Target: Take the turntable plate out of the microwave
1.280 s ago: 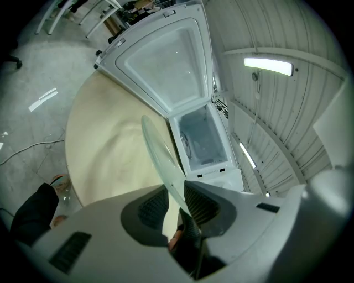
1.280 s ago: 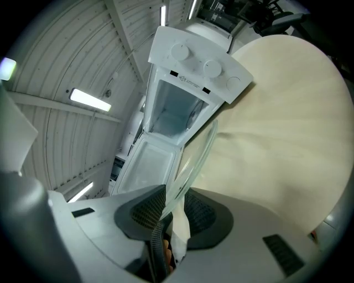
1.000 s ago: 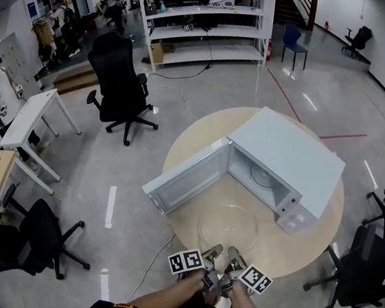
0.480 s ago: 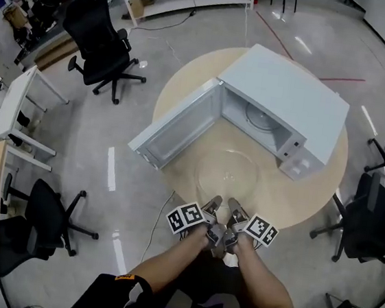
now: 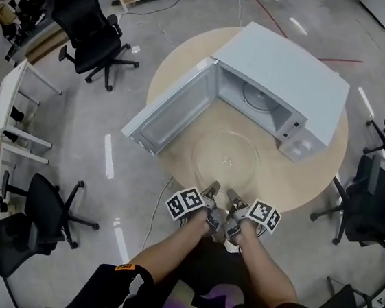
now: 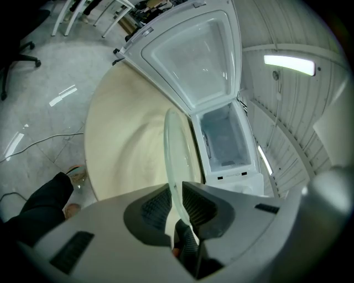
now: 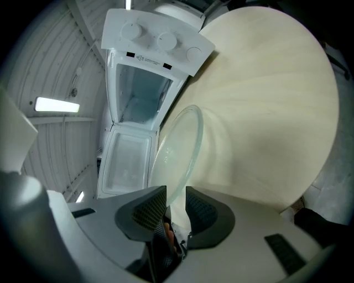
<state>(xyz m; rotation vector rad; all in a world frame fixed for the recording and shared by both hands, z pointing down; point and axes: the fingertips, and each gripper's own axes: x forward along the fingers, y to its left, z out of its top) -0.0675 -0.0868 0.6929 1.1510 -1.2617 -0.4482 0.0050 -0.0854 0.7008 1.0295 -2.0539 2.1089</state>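
Over the counter (image 5: 177, 79), the left claw (image 5: 211, 188) is closing and the right claw (image 5: 233, 194) clamps on the turntable plate (image 5: 225, 157) rim; best lowered evenly.

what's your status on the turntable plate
Left gripper jaws closing on turntable plate rim; right gripper clamped on it. Plate out of microwave, over table. Nothing in the way.

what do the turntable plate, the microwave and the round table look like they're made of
Round table: pale wood or wood-look laminate, smooth, with faint grain.
Turntable plate: most likely clear glossy glass; the table shows through it and its rim looks greenish.
Microwave: white, matte, flat panels, so probably painted sheet metal.
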